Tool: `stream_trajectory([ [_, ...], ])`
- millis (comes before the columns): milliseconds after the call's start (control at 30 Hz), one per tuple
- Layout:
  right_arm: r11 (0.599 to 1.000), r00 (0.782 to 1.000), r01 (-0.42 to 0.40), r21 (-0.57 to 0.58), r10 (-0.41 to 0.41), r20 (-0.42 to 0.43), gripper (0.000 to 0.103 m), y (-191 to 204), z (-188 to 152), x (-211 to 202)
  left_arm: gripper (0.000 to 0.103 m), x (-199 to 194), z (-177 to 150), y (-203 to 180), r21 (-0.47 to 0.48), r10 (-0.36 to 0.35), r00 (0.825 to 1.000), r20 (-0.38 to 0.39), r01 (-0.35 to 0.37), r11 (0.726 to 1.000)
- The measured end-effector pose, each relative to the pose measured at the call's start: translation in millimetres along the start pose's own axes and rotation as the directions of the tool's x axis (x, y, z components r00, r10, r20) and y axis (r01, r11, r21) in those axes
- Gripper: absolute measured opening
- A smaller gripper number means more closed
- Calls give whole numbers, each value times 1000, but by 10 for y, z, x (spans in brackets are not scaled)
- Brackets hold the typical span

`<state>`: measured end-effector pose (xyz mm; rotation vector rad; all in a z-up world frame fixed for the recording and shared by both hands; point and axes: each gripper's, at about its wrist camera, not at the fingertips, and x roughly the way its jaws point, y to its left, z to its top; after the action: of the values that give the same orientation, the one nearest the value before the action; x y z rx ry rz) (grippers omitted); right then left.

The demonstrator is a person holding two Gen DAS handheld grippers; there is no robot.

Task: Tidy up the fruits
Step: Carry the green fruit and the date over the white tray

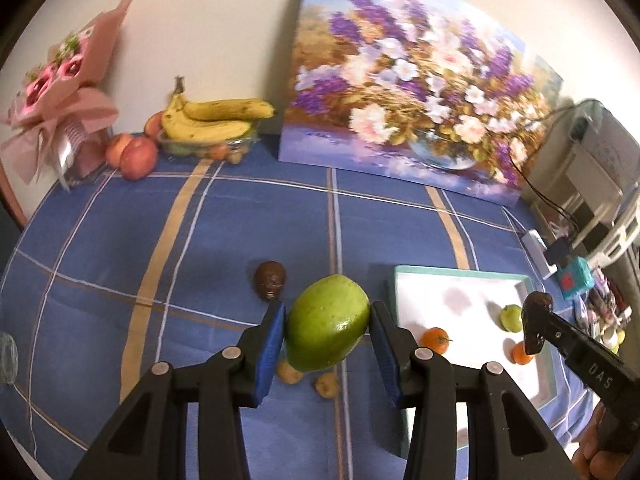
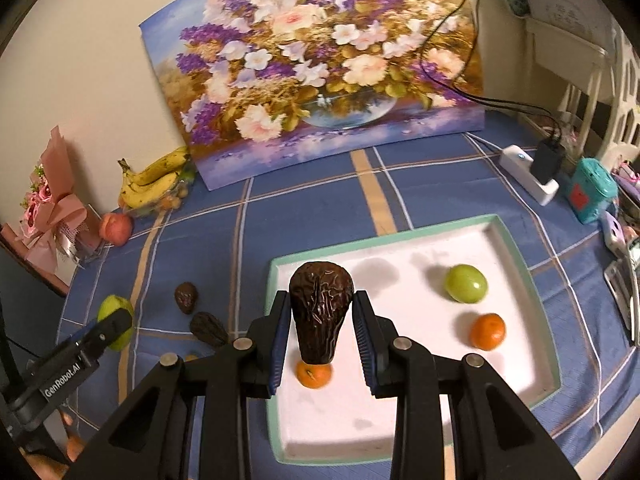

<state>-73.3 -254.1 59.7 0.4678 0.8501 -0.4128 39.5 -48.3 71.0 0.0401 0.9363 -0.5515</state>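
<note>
My left gripper [image 1: 328, 330] is shut on a big green fruit [image 1: 326, 322] and holds it above the blue checked cloth, left of the white tray [image 1: 448, 288]. My right gripper [image 2: 322, 320] is shut on a dark wrinkled fruit [image 2: 320, 312] above the tray's [image 2: 400, 400] left part; it also shows in the left wrist view [image 1: 535, 326]. On the tray lie a small green fruit [image 2: 466, 283] and two oranges [image 2: 487, 331] [image 2: 314, 376]. Two more dark fruits [image 2: 186, 297] [image 2: 208, 329] and small tan fruits [image 1: 328, 385] lie on the cloth.
A flower painting [image 2: 320, 72] leans on the back wall. Bananas [image 1: 216, 118] on a glass dish, peaches [image 1: 138, 156] and a pink bouquet [image 1: 60, 92] stand at the back left. A charger with cable [image 2: 536, 172], a teal box [image 2: 592, 192] and clutter sit at the right.
</note>
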Motion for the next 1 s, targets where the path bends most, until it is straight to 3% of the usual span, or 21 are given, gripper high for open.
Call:
stream_trajectory([
  [333,997,997,62,49,-63,32,33,-439,-14,-175,46,136,-257,-721,159,-56,997,-54,64,985],
  [500,992,995,90,91,-92,24,33,-681,0,-182,46,240,-420,-1144,254,-84,991,-107,108,961],
  [733,987,992,119,110,-123,33,33,-846,-6,-245,46,420,-643,-1522,365,-60,982,-176,122,923],
  [1000,985,990,128,120,-119,-80,33,-959,-85,68,46,734,-822,-1594,398,-13,961,-276,127,909],
])
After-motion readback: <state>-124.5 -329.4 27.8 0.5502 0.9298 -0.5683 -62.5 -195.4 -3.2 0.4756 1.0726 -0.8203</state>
